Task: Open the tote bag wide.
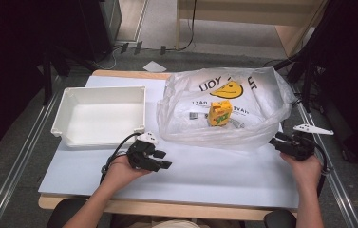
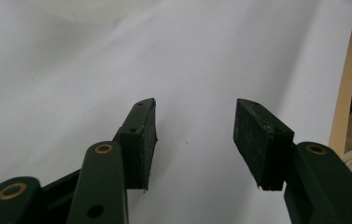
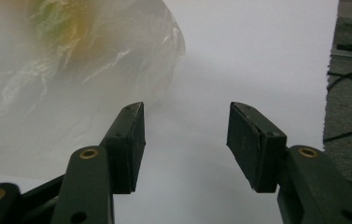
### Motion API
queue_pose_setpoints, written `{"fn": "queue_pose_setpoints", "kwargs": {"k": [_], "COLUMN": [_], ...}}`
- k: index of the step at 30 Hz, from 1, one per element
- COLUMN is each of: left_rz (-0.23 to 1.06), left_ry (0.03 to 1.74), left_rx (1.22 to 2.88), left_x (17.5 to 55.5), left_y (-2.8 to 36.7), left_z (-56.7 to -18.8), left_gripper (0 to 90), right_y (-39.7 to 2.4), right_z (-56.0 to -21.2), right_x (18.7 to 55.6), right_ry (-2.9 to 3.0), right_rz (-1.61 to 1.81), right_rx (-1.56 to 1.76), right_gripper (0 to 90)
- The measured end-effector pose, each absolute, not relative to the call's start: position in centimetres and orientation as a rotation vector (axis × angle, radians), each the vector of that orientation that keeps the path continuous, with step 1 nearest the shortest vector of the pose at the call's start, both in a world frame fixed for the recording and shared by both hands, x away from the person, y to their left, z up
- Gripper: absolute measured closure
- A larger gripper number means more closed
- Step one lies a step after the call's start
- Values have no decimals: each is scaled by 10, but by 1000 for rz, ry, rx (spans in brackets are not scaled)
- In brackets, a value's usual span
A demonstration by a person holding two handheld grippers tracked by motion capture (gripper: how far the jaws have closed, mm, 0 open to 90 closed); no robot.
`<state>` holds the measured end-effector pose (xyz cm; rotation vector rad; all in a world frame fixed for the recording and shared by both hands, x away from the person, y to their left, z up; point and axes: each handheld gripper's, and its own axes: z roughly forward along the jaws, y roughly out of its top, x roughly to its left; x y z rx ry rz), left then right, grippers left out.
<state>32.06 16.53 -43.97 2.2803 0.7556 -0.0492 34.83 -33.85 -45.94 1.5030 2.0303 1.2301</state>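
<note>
Two grippers, both w/ jaws apart and nothing between them. Left gripper [image 1: 160, 159] sits low on the white table [image 1: 205, 175], near front edge, just below the corner of the white tray [image 1: 101, 115]; in left gripper view [image 2: 194, 140] just bare tabletop between the pads. Right gripper [image 1: 277, 142] is at the table's right edge, tips just beside the lower right corner of the clear plastic bag [image 1: 224, 107], can't tell if touching. Right gripper view [image 3: 185, 140]: bag [image 3: 71, 70] bulges in on the left, close to the left jaw, gap itself over bare table. Bag lies centre-right of table, right of the tray, smiley print on top; yellow carton [image 1: 220, 114] stands inside it, approx mid-bag.
</note>
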Motion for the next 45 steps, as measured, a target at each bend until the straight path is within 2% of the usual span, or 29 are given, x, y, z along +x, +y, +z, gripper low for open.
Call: {"fn": "queue_pose_setpoints", "kwargs": {"k": [7,29,37,43,45], "left_rz": [-21,-47,-48,-42,-53], "left_ry": [745,721,700,656,651], "left_rx": [2291,2299,2310,2330,2327], "left_x": [320,322,320,318,318], "left_y": [165,158,157,158,160], "left_z": [-437,-438,-432,-414,-408], "left_gripper": [501,511,506,543,595], "right_y": [-341,-340,-341,-342,-342], "right_z": [-460,-460,-457,-441,-434], "right_x": [348,343,340,343,344], "right_ry": [2010,2043,2032,2026,2021], "right_rz": [1219,1240,1240,1220,1243], "right_rx": [1541,1548,1556,1549,1549], "right_gripper": [497,501,475,491,501]}}
